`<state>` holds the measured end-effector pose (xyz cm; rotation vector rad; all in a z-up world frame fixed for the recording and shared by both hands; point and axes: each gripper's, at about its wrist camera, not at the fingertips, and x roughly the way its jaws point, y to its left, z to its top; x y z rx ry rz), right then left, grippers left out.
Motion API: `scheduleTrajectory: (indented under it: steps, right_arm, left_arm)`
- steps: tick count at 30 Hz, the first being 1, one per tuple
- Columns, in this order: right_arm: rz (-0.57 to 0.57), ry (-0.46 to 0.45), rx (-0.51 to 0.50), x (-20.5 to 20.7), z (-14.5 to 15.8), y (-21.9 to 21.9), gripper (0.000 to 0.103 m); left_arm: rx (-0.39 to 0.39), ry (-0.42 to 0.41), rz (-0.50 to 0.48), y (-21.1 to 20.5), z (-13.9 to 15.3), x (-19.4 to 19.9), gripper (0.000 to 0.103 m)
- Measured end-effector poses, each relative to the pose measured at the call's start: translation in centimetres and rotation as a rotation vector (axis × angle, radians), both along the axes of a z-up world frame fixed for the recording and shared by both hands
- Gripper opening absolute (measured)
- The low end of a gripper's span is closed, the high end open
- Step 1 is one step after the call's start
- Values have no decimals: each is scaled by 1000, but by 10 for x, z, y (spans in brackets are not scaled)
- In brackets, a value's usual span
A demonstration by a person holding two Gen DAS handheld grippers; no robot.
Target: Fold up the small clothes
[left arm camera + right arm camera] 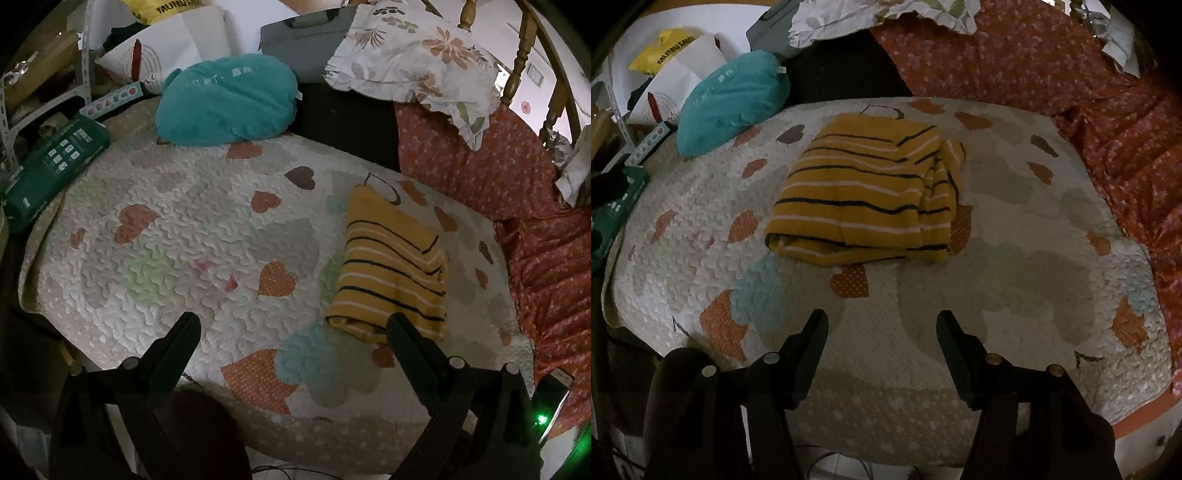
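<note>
The striped top (pixel 871 192) lies folded on the quilt (pixel 1015 295), just ahead of the right gripper (pixel 882 325) and beside the left gripper (pixel 295 328)'s right finger. Both grippers' 2 jaws stand apart, empty. A careless pinch could snag 1 layer and undo the loose right-hand fold.

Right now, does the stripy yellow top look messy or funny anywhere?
Mostly tidy. The yellow striped top lies folded on the heart quilt, but its right edge is bunched into wrinkly folds instead of lying flat, so that side looks lumpy. Both claws, left and right, are open and not touching it.
</note>
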<state>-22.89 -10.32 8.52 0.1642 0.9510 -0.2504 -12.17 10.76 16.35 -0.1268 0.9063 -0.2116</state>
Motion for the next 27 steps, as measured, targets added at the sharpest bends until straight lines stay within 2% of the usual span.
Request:
scheduleTrajectory:
  steps: [9,16,22,27]
  right_arm:
    - [-16,-8,24,-5,-3,-12,65]
    - [-44,-42,43,-14,2,-29,66]
    - [-82,-94,79,33,10,-78,66]
    - [-117,-71,212,89,-7,-113,66]
  left_arm:
    - [54,-62,-23,-19,11,-12,100]
    - [74,-59,-47,-28,12,-22,100]
    - [66,2,-13,-20,-7,-11,100]
    - [58,78,11,-15,-31,9,100]
